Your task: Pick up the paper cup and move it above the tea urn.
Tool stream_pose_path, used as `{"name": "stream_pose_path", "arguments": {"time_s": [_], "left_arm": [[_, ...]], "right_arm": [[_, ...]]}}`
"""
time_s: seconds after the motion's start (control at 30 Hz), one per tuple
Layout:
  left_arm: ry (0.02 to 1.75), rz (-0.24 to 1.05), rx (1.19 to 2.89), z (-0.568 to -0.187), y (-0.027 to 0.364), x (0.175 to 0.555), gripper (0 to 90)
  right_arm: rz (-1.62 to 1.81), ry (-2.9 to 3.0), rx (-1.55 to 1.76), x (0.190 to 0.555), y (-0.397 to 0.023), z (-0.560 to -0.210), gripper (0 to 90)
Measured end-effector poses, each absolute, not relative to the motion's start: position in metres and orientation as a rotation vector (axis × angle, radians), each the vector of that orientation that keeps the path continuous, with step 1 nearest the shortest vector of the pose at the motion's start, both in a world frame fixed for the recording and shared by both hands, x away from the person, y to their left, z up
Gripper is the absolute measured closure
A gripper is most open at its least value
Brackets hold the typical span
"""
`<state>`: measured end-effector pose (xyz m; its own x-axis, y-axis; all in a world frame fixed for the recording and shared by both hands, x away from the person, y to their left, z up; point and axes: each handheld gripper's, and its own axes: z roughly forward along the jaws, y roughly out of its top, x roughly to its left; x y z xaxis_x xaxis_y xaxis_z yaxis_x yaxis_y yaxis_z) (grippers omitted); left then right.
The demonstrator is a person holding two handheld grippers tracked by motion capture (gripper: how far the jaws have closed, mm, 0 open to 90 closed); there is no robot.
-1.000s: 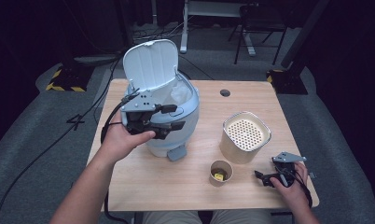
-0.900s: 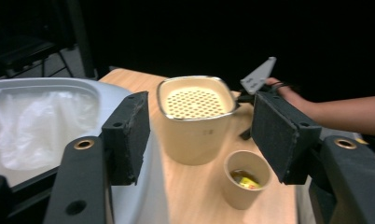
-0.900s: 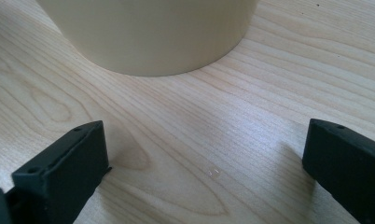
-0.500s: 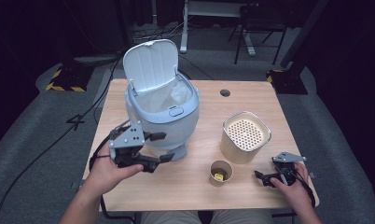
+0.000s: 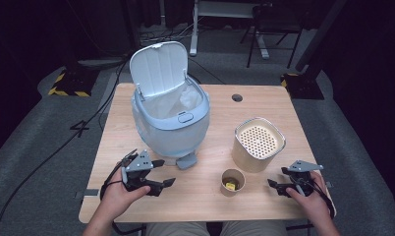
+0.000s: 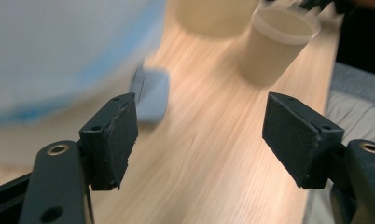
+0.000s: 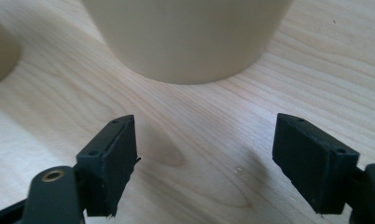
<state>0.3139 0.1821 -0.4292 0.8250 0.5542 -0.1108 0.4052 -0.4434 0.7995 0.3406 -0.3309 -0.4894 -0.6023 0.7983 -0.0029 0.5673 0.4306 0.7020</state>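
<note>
High view: wooden table [image 5: 205,201]. A pale blue bin [image 5: 170,118] with its lid [image 5: 158,69] tipped up sits left of centre, a white liner inside. Its foot pedal [image 5: 186,160] juts toward the near edge. Right of centre stands a tan canister with a perforated top [image 5: 258,143]. Just in front of it, a small paper cup [image 5: 232,182] holds something yellow; too small to identify. The left gripper [image 5: 162,173] rests low near the front left edge, held in the left hand [image 5: 118,192], jaws spread apart and empty, pointing right toward the cup. The right gripper [image 5: 276,179] sits at the front right edge in the right hand [image 5: 311,199], jaws also apart and empty, pointing left.

Left gripper view: both black pads parted, nothing between them. Blurred blue bin [image 6: 59,51] fills upper left, pedal [image 6: 150,95] just beyond the left pad, cup [image 6: 279,44] farther off at upper right.

Right gripper view: pads wide apart over bare wood. The canister [image 7: 190,37] stands close ahead, apart from the jaws; a cup edge [image 7: 1,51] shows at far left.
</note>
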Motion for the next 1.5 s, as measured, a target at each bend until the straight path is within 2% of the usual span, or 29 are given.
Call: {"name": "stream_pose_path", "arguments": {"time_s": [0.07, 0.33, 0.5, 0.67, 0.83, 1.1, 1.5], "left_arm": [[0.747, 0.215, 2.112, -0.44, 0.184, 0.317, 26.1], [0.819, 0.298, 2.261, -0.468, 0.181, 0.325, 24.4], [0.857, 0.285, 2.261, -0.478, 0.181, 0.326, 23.2], [0.87, 0.313, 2.285, -0.486, 0.183, 0.326, 22.9], [0.899, 0.329, 2.315, -0.494, 0.184, 0.327, 22.4], [0.887, 0.324, 2.234, -0.504, 0.183, 0.327, 17.2], [0.895, 0.328, 2.229, -0.504, 0.182, 0.326, 17.2]], "right_arm": [[0.949, 2.383, 1.14, 0.334, -0.328, -0.481, 26.0], [0.988, 2.436, 1.025, 0.324, -0.31, -0.468, 23.6], [1.025, 2.463, 0.965, 0.32, -0.3, -0.461, 21.9], [1.061, 2.472, 0.89, 0.318, -0.285, -0.458, 15.8], [1.131, 2.497, 0.819, 0.313, -0.269, -0.454, 15.8], [1.146, 2.547, 0.757, 0.309, -0.247, -0.458, 15.9], [1.189, 2.563, 0.735, 0.313, -0.218, -0.469, 15.9]]}}
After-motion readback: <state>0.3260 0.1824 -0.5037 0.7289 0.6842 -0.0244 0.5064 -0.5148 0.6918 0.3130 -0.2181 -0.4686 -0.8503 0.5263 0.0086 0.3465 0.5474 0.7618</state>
